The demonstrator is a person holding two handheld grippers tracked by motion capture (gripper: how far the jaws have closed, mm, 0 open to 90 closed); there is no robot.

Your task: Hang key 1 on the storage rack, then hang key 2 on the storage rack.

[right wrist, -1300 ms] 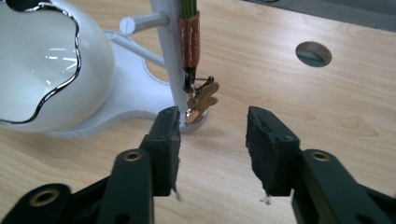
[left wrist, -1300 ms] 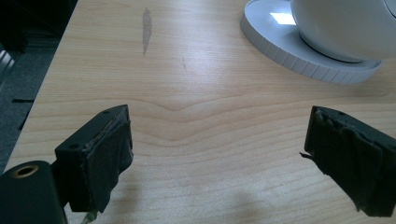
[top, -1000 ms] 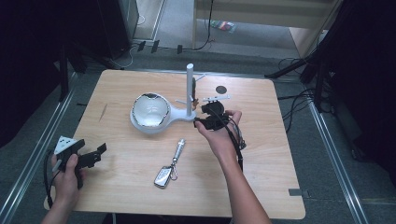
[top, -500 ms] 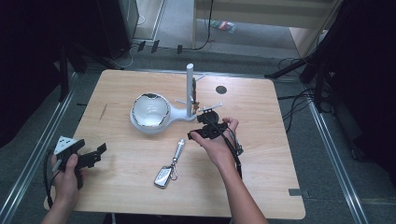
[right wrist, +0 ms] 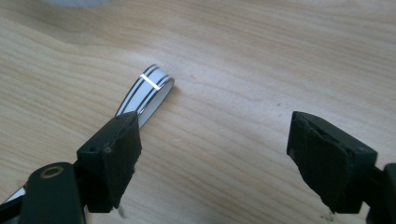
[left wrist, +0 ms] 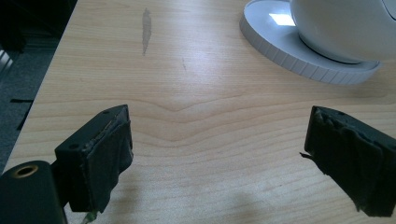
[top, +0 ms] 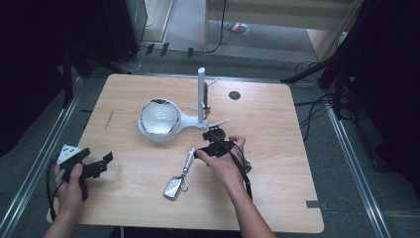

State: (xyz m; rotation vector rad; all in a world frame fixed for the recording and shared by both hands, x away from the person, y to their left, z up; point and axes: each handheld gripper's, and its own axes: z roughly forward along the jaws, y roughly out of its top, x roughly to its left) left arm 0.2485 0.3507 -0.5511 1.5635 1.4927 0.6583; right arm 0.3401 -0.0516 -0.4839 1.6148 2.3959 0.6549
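Note:
A silver car key fob (top: 173, 189) lies on the wooden table (top: 277, 163), its striped strap (top: 189, 158) running up toward the middle. My right gripper (top: 202, 152) hovers at the strap's far end, open. In the right gripper view the strap's white loop with black stripes (right wrist: 150, 87) lies just beyond the left jaw, partly behind it, and the right gripper (right wrist: 212, 158) holds nothing. My left gripper (top: 103, 163) stays open near the table's front left corner. In its own view the left gripper (left wrist: 215, 158) frames bare wood.
A white stand with a round bowl (top: 159, 119) and an upright post (top: 201, 94) sits at the table's centre back; a small brown item (top: 207, 101) hangs on the post. The bowl's base (left wrist: 299, 51) shows ahead of the left gripper. A black round mark (top: 234, 94) lies behind.
My right gripper has moved from beside the stand's post toward me and leftward, down to the strap's end. The left gripper and the key fob have stayed put.

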